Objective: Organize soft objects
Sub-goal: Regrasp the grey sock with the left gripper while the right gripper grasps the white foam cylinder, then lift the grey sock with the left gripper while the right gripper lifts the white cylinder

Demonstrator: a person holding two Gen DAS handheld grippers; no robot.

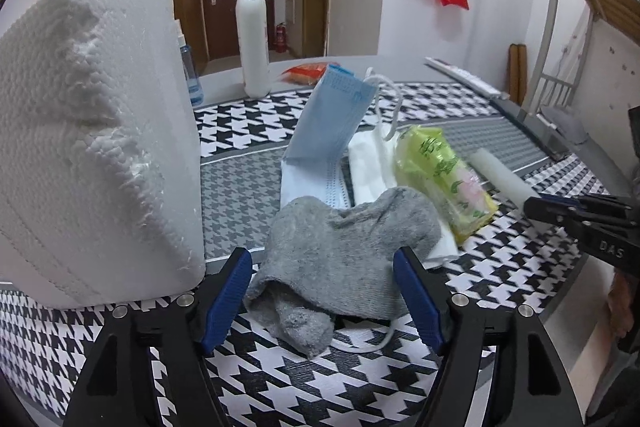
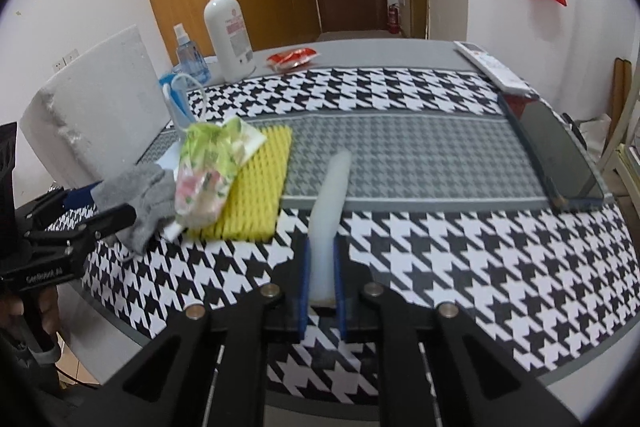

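A grey sock lies crumpled on the houndstooth tablecloth, between the blue pads of my left gripper. That gripper stands open and its pads do not press the sock. Behind the sock are a blue face mask, a white mask and a green tissue packet. In the right wrist view the packet rests on a yellow foam net. My right gripper is shut on one end of a white foam stick, which points away over the table.
A big white styrofoam block stands at the left. At the back are a pump bottle, a spray bottle and a red packet. A remote and a dark slab lie by the right table edge.
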